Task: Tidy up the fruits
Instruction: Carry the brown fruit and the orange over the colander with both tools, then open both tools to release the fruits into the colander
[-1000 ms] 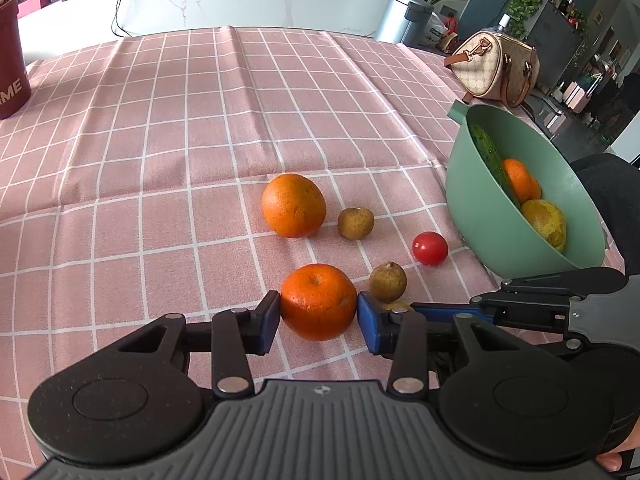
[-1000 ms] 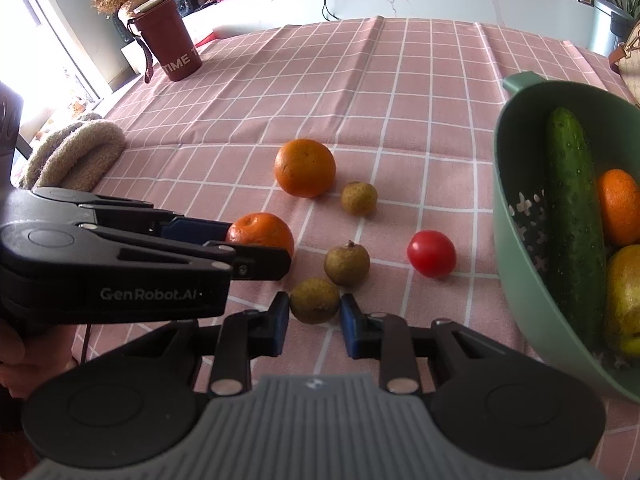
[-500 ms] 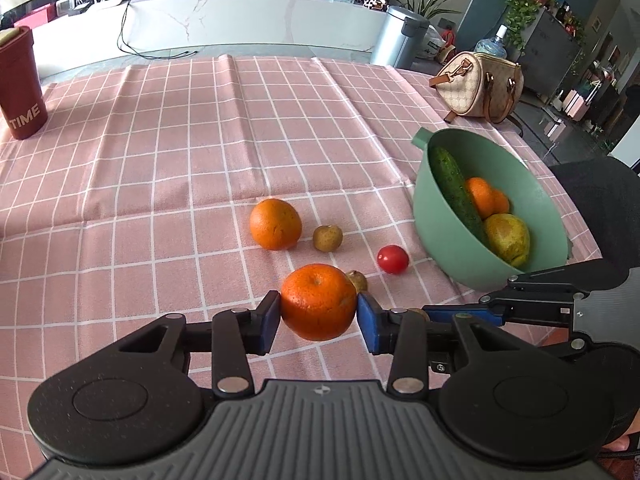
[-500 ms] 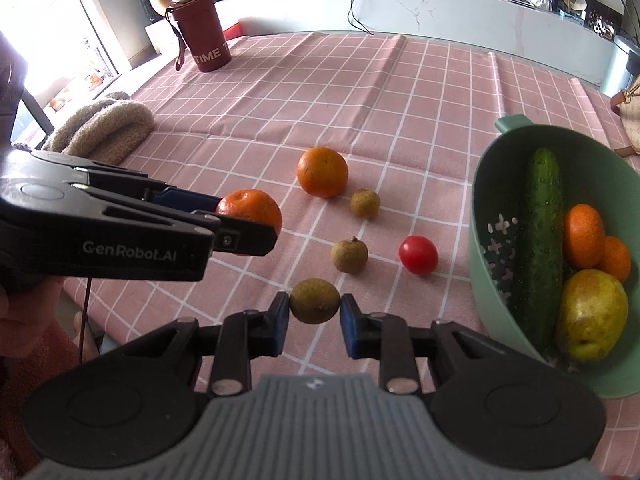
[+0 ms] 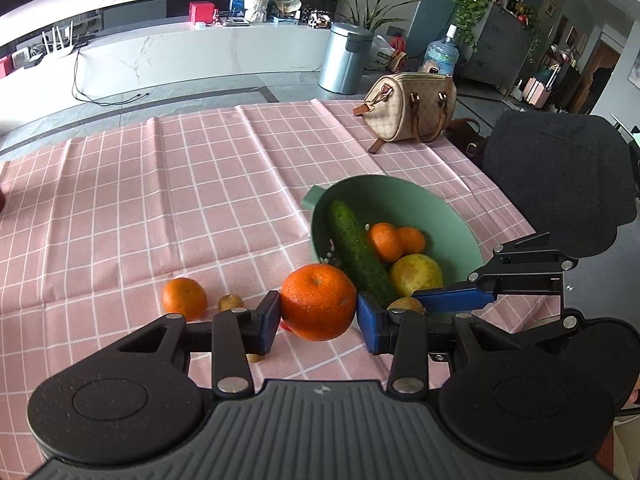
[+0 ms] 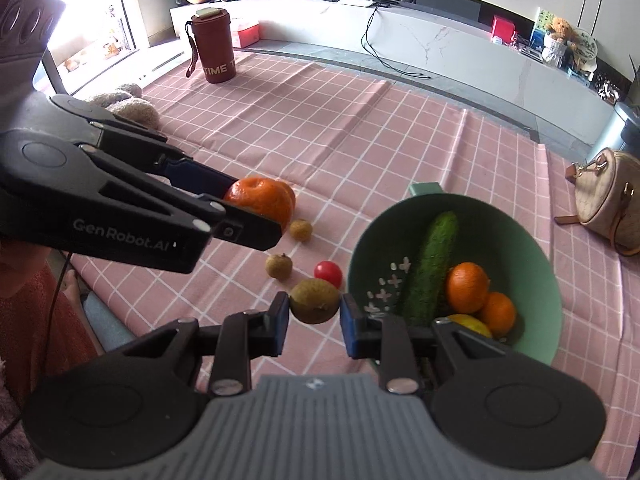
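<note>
My left gripper [image 5: 319,320] is shut on a large orange [image 5: 318,300], held in the air over the pink checked tablecloth. In the right wrist view my right gripper [image 6: 314,314] is shut on a small brown fruit [image 6: 314,300], just left of the green bowl [image 6: 532,240]. The bowl holds a cucumber [image 6: 434,264], two small oranges [image 6: 467,286] and a yellow pear [image 5: 416,276]. On the cloth lie another orange [image 5: 184,298], two small brown fruits [image 6: 301,229] [image 6: 279,266] and a cherry tomato [image 6: 328,273].
A maroon tumbler [image 6: 214,50] stands at the table's far left corner, near a fuzzy beige bundle [image 6: 128,106]. A patterned handbag [image 5: 408,110] sits at the far right edge. A dark chair [image 5: 560,176] is beside the bowl. A person's reddish sleeve [image 6: 24,320] shows at the left.
Both grippers have risen with their fruit off the cloth and drifted toward the green bowl. The fruits left on the table now look smaller and farther below.
</note>
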A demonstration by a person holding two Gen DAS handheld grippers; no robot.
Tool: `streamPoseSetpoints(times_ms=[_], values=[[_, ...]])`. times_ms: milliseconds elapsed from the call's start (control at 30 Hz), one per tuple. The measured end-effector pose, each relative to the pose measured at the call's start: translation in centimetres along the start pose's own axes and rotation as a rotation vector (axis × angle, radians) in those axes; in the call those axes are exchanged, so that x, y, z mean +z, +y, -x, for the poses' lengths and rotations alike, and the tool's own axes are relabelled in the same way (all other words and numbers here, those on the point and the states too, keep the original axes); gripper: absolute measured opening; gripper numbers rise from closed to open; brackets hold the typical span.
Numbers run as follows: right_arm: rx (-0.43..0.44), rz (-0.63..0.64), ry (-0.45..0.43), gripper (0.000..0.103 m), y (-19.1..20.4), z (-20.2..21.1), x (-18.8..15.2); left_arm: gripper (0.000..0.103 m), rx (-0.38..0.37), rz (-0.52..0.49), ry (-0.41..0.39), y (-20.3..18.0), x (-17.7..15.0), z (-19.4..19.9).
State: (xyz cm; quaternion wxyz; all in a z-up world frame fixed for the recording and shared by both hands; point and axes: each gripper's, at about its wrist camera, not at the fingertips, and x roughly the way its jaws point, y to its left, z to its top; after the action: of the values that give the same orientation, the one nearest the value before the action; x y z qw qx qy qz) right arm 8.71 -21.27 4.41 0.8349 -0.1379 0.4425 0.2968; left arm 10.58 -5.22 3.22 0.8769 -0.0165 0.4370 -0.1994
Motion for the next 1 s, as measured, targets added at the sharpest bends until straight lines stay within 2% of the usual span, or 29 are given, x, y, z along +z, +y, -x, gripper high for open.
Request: streamPoseSetpoints(times_ms=[200,433,767,1000], values=[[-0.051,0.058,0.037,0.023,-2.7,1.1,0.0,0.046,-0.026,-0.019,0.027,-2.4,1.8,-2.3],[-0.113,0.079,0.106,0.023,-6.9,0.6,-0.6,0.046,0.032,-0.062,0.128,-4.3,3.0,-5.9],[-0.132,0.135,0.241,0.023,-10.8,-2.6,-0.9,0.046,0.085,-0.144,0.282,-5.7,3.3,-9.9],[-0.135,0.244,0.332,0.023,-11.7,-4.8,-0.6,0.047,0.100,-0.192,0.316,-6.1,3.1,-11.3]])
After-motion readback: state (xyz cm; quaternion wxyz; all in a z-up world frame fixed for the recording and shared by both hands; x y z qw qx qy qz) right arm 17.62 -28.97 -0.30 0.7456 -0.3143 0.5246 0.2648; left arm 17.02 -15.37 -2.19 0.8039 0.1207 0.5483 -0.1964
